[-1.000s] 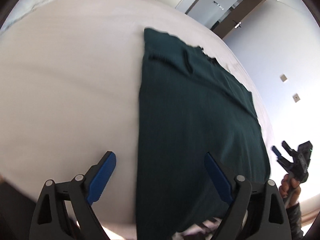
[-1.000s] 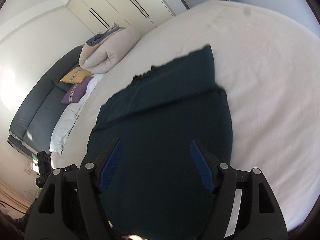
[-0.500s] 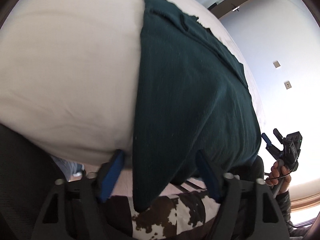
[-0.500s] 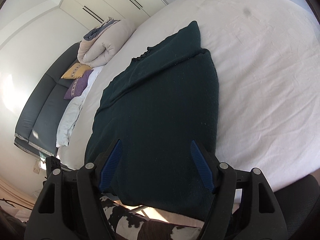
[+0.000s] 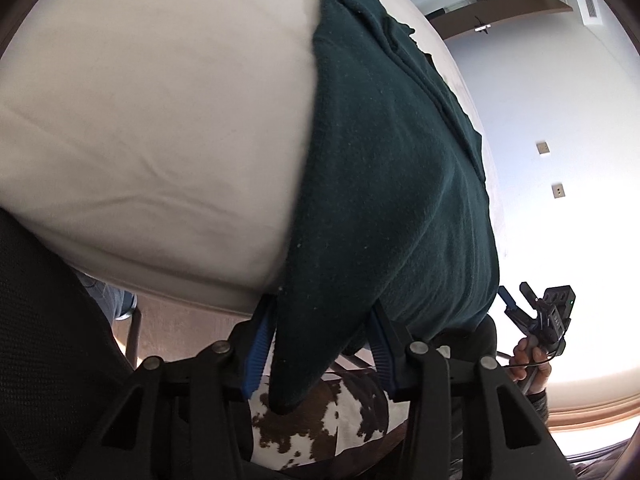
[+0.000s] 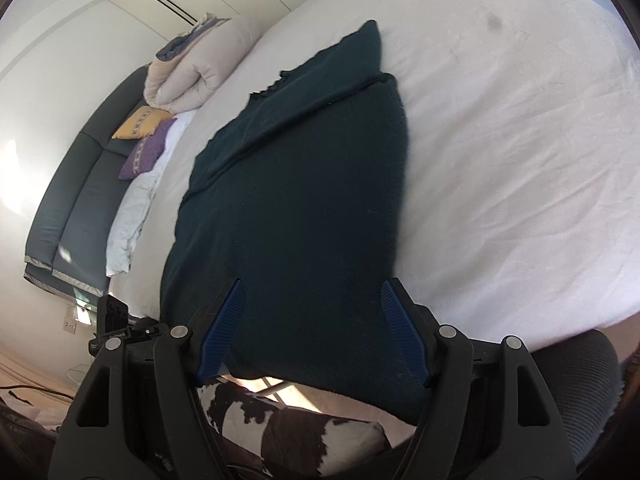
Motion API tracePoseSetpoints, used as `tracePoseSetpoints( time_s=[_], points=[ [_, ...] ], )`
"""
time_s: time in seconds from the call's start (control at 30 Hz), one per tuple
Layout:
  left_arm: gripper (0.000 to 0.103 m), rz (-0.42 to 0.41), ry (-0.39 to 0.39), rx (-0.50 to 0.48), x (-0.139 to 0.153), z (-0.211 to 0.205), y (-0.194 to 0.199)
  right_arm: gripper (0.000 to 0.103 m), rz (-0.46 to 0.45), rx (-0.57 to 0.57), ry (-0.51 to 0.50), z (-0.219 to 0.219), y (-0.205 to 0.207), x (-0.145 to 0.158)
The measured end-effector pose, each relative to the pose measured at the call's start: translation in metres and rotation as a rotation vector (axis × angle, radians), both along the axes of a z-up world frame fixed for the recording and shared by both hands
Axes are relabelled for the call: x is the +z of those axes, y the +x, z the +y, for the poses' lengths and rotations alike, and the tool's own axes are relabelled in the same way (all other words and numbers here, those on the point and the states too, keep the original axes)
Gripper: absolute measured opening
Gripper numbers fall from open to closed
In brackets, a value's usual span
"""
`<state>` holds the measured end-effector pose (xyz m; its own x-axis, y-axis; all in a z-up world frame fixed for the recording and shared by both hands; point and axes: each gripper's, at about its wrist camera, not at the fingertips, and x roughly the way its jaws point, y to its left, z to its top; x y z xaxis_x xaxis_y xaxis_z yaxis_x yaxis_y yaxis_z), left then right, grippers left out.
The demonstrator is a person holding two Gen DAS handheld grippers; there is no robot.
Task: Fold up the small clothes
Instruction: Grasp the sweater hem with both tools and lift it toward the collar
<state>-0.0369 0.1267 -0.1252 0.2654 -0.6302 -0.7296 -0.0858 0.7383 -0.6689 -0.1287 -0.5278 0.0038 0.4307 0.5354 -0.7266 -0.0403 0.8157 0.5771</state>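
A dark green garment (image 5: pixel 392 168) lies flat on the white bed (image 5: pixel 160 120), its near hem hanging over the bed's edge. My left gripper (image 5: pixel 320 344) sits at that edge, its jaws closing. The garment's near left corner hangs between the blue pads (image 5: pixel 258 344), loose and not pinched. My right gripper (image 6: pixel 314 332) stands open over the near right part of the garment (image 6: pixel 304 200), cloth lying below and between its pads without touching them. The left wrist view also shows the right gripper (image 5: pixel 532 312) held in a hand at the far right.
A rolled beige duvet (image 6: pixel 188 68), a yellow pillow (image 6: pixel 140 126) and a purple pillow (image 6: pixel 148 152) lie at the bed's far left by a dark sofa (image 6: pixel 68 200). A cowhide-patterned surface (image 6: pixel 288 424) and a black mesh chair (image 6: pixel 576 392) stand below the near edge.
The left gripper sank to the bed's near edge and its jaws narrowed around the garment's hanging corner. The right gripper drew back toward the near hem, still open.
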Motion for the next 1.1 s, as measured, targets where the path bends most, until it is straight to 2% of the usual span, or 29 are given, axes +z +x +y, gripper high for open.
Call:
tracePoseSetpoints(
  time_s=[0.03, 0.07, 0.37, 0.67, 0.77, 0.83, 0.93, 0.97, 1.0, 1.1],
  points=[
    [0.026, 0.004, -0.004, -0.007, -0.001, 0.0, -0.001, 0.07, 0.008, -0.001, -0.003, -0.003, -0.001, 0.0],
    [0.011, 0.012, -0.006, -0.015, -0.002, -0.001, -0.002, 0.07, 0.021, 0.001, -0.005, -0.006, -0.003, 0.0],
    [0.01, 0.002, 0.028, -0.038, 0.003, -0.003, -0.002, 0.07, 0.227, 0.04, -0.091, -0.016, 0.001, -0.03],
    [0.01, 0.007, 0.053, -0.068, 0.006, -0.001, -0.003, 0.07, 0.283, 0.212, -0.202, 0.012, 0.013, -0.047],
    [0.01, 0.009, 0.065, -0.078, 0.005, 0.0, -0.006, 0.07, 0.279, 0.245, -0.201, 0.013, 0.015, -0.048],
    [0.01, 0.009, 0.082, -0.089, 0.006, -0.001, -0.007, 0.065, 0.274, 0.258, -0.211, 0.011, 0.014, -0.048],
    [0.01, 0.001, 0.11, -0.108, 0.008, -0.003, -0.008, 0.044, 0.278, 0.261, -0.246, 0.009, 0.012, -0.049],
    [0.01, -0.001, 0.118, -0.111, 0.009, -0.004, -0.008, 0.031, 0.285, 0.259, -0.248, 0.007, 0.011, -0.05],
    [0.01, -0.003, 0.124, -0.113, 0.01, -0.004, -0.009, 0.024, 0.291, 0.258, -0.245, 0.007, 0.01, -0.052],
    [0.009, -0.011, 0.135, -0.115, 0.013, -0.004, -0.009, 0.014, 0.286, 0.256, -0.234, 0.008, 0.005, -0.055]
  ],
)
